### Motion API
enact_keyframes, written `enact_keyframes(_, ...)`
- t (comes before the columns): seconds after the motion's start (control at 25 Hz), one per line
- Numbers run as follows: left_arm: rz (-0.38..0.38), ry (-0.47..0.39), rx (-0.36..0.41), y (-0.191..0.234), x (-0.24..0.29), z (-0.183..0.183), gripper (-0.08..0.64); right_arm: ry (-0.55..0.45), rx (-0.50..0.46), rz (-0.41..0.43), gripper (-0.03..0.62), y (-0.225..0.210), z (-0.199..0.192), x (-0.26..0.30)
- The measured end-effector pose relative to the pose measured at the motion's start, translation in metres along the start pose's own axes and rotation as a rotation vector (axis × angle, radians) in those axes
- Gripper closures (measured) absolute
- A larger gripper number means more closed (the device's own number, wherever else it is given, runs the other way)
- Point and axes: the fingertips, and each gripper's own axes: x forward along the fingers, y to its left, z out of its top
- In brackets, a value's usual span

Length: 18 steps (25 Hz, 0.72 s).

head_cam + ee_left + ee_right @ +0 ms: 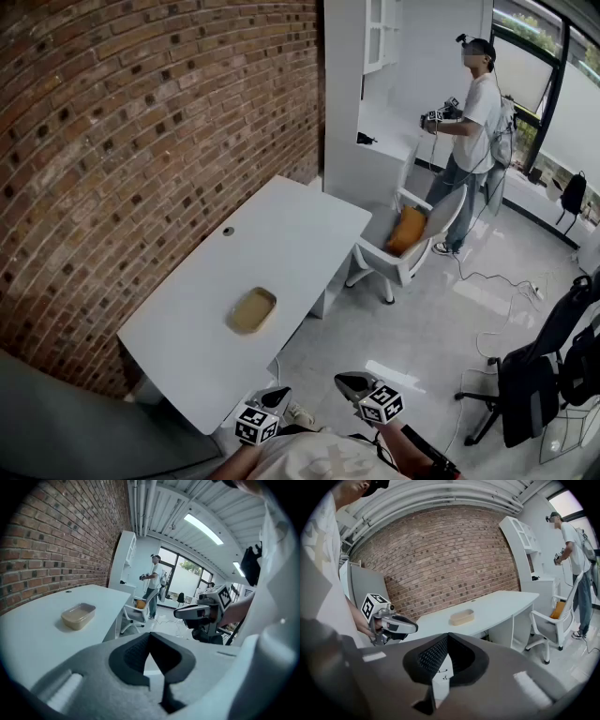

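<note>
A shallow tan container [253, 309] lies alone on the white table [281, 234]; it also shows in the left gripper view [78, 616] and the right gripper view [462, 617]. My left gripper [277, 397] hangs off the table's near corner, close to my body, jaws together on nothing [150, 637]. My right gripper [349, 382] is beside it over the floor, jaws also together and empty [448, 637]. Each gripper sees the other: the right gripper [197, 612] and the left gripper [393, 623]. Both are well short of the container.
A brick wall [141, 122] runs along the table's far side. A white chair with an orange cushion [408, 234] stands past the table's end, by a white cabinet [352, 94]. A person [473, 112] stands at the back. A black office chair [539, 375] is at right.
</note>
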Motion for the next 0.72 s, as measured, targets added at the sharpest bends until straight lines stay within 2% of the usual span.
enact_keyframes(0.24,0.031,0.0,-0.034,-0.016,-0.021,-0.02,0.557,0.008,0.014,0.024,0.584,0.017,-0.012,-0.012)
enact_keyframes(0.48,0.053,-0.007,-0.041,-0.024,-0.034,-0.026,0.557,-0.001,-0.033,0.042,0.583,0.029,-0.014,-0.014)
enact_keyframes(0.72,0.081,-0.001,-0.053,-0.033,-0.042,-0.035,0.557,0.005,-0.021,0.055,0.583,0.032,-0.022,-0.018)
